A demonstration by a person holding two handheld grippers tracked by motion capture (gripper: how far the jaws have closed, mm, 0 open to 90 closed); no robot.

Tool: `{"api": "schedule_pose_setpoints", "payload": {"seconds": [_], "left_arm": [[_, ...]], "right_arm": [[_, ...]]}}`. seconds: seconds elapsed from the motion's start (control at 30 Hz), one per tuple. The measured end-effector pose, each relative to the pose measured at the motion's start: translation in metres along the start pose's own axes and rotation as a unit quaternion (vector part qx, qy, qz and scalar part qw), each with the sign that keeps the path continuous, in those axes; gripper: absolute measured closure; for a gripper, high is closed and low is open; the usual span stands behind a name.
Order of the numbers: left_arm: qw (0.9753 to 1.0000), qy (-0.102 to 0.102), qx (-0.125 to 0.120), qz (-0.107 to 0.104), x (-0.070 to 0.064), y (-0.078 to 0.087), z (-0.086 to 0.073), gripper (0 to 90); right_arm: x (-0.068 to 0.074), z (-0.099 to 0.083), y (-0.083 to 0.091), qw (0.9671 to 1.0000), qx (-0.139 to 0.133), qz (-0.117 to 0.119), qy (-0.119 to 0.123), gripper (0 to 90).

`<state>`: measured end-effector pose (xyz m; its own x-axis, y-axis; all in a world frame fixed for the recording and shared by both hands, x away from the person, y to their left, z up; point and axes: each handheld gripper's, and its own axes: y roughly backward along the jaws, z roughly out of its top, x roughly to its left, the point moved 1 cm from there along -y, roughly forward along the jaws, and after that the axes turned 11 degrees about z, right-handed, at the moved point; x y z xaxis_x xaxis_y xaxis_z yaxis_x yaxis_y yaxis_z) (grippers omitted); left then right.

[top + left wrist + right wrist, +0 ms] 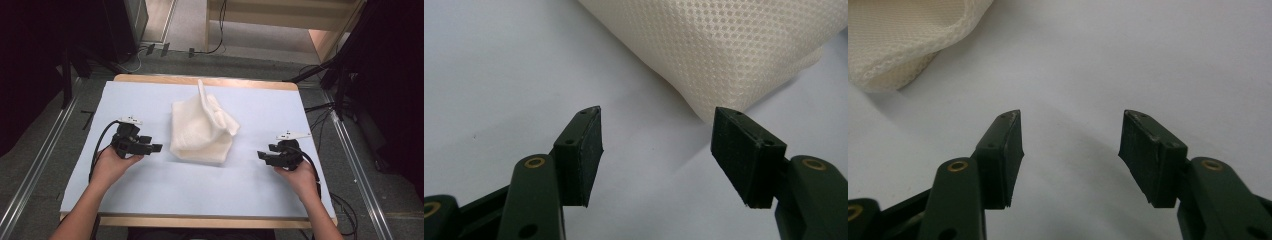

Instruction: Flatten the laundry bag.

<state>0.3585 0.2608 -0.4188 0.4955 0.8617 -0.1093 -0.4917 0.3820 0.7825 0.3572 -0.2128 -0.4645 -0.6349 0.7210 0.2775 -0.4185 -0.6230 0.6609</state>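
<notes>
Near edge: both hands rest low on the pale blue table cover [150,195]. Left gripper [155,148] has its jaws apart and empty, tips pointing right and just beside the near-left corner of the white mesh cloth [200,132]; that corner shows just beyond the jaws in the left gripper view [724,55]. Right gripper [261,155] also has jaws apart and empty, pointing left, a little farther off from the cloth. The cloth lies mid-table, bunched, one flap standing at its far side. Judged step: approach before grasping. Next move likely calls for sliding a jaw under an edge, then closing.
</notes>
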Motion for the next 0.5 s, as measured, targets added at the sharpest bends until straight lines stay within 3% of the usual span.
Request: {"api": "schedule_pose_setpoints", "payload": {"seconds": [0.5], "left_arm": [[1.0, -0.005, -0.006, 0.001, -0.0027, 0.0, 0.0003, 37.4]], "right_arm": [[0.0018, 0.0002, -0.0017, 0.9999, 0.005, 0.009, -0.002, 43.6]]}}
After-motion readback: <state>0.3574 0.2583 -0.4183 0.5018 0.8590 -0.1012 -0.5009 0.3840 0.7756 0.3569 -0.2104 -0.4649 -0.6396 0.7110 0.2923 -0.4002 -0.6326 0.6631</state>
